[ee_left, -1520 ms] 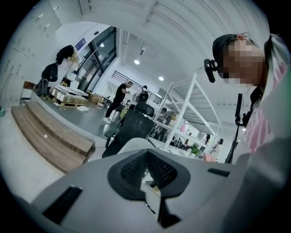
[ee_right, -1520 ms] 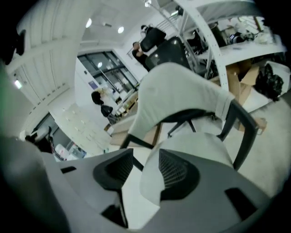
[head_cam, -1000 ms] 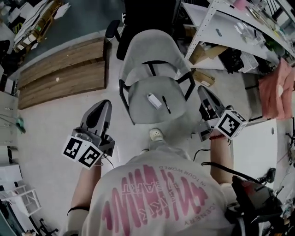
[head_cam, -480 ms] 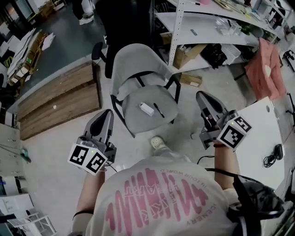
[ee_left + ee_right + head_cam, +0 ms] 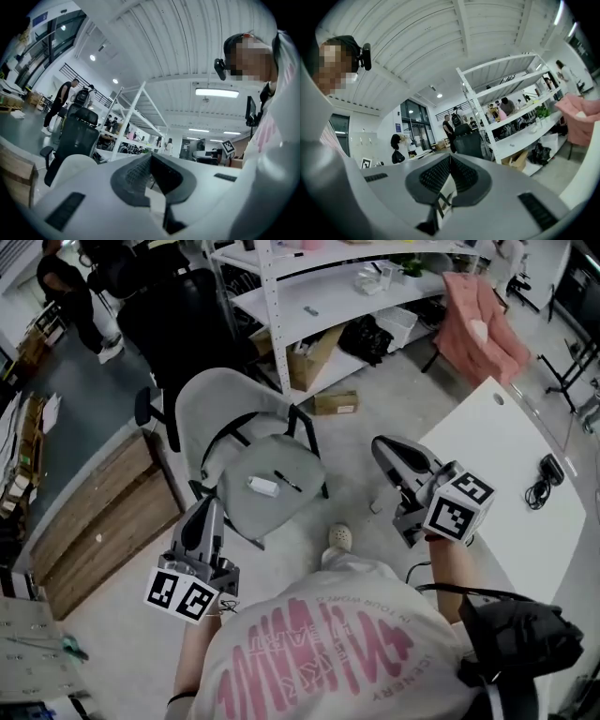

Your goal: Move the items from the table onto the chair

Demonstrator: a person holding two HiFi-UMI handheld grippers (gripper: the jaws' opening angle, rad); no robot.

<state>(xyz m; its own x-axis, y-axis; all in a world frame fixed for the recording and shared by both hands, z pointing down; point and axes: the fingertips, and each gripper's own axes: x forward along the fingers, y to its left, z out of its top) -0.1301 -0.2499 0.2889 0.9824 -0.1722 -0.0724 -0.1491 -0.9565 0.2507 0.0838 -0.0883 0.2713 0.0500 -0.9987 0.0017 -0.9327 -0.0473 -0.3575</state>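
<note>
Since then I've swung toward the white counter (image 5: 506, 474) right of the chair (image 5: 223, 404). My left gripper (image 5: 208, 507) and right gripper (image 5: 380, 448) have fingers pressed together, empty. White block (image 5: 262, 487) and pen (image 5: 288, 482) already lie on the chair; fetching the black cord (image 5: 547, 472) next likely means opening up.

Table (image 5: 511, 457) cropped right; white item (image 5: 263, 487) too small.

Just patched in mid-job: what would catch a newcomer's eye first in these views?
The grey chair stands out in the middle of the head view, with a small white item and a black pen lying on its seat. Either side of it, the left gripper and right gripper hang in the air, both shut and empty. At the right, the white table holds a black cable.
</note>
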